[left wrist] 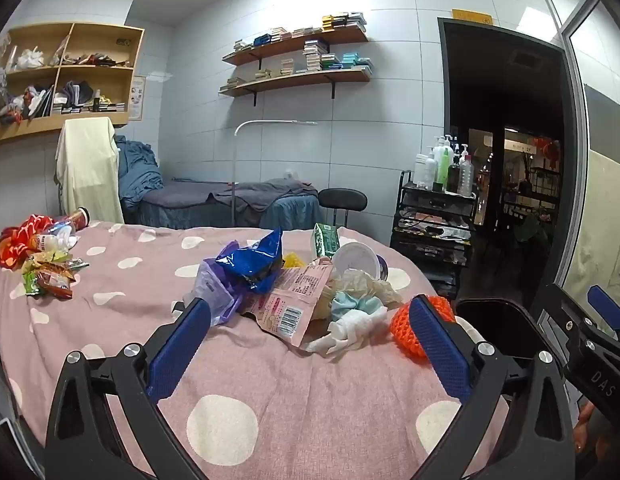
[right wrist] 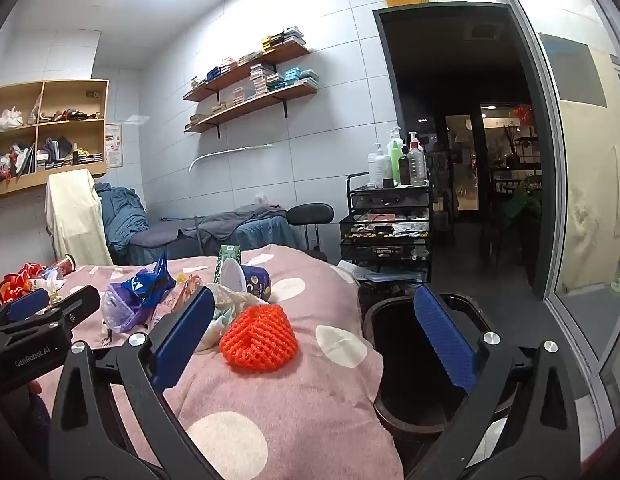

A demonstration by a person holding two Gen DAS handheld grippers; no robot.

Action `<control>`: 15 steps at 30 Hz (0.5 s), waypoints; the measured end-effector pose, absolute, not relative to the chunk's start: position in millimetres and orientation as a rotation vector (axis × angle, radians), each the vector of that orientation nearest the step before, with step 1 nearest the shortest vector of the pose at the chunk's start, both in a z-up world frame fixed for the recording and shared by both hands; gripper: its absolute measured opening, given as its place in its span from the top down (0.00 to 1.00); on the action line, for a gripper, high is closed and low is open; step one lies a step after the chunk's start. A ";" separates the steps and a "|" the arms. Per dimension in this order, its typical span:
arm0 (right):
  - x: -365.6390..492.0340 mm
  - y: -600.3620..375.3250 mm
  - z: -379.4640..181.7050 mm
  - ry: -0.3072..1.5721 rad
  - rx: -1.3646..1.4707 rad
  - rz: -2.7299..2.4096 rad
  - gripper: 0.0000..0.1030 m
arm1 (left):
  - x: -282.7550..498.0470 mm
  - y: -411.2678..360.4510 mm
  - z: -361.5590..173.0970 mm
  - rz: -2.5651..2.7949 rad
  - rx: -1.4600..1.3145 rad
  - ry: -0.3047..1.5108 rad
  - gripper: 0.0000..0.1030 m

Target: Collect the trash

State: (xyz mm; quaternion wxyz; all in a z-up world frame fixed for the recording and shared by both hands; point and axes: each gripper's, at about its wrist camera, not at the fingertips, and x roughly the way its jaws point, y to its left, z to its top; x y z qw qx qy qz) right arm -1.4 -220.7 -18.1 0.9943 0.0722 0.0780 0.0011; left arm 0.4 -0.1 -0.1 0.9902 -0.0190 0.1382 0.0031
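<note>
On the polka-dot blanket (right wrist: 293, 412), the orange foam fruit net (right wrist: 258, 339) lies just ahead of the empty, wide-open right gripper (right wrist: 310, 340), nearer it than the equally open left gripper (left wrist: 310, 344), with the black bin (right wrist: 394, 344) to its right.

The orange foam net (left wrist: 406, 330) is partly covered by the left gripper's (left wrist: 310, 344) right finger in the left wrist view. Beside the net, the black bin (right wrist: 394, 360) is hidden in part behind the right gripper (right wrist: 314, 340), its base cut off below. Print on the pink wrapper (left wrist: 285, 300), left of the net, is too small to be read.
</note>
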 end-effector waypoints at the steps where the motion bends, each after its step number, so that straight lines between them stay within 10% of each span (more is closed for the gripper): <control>1: -1.1 -220.5 -18.1 0.158 0.142 0.005 0.04 | 0.6 -0.2 -0.1 0.006 -0.037 0.280 0.05; 15: 2.0 -215.3 -22.6 0.163 0.145 0.009 0.04 | 0.7 -1.2 -0.8 0.004 -0.043 0.276 0.05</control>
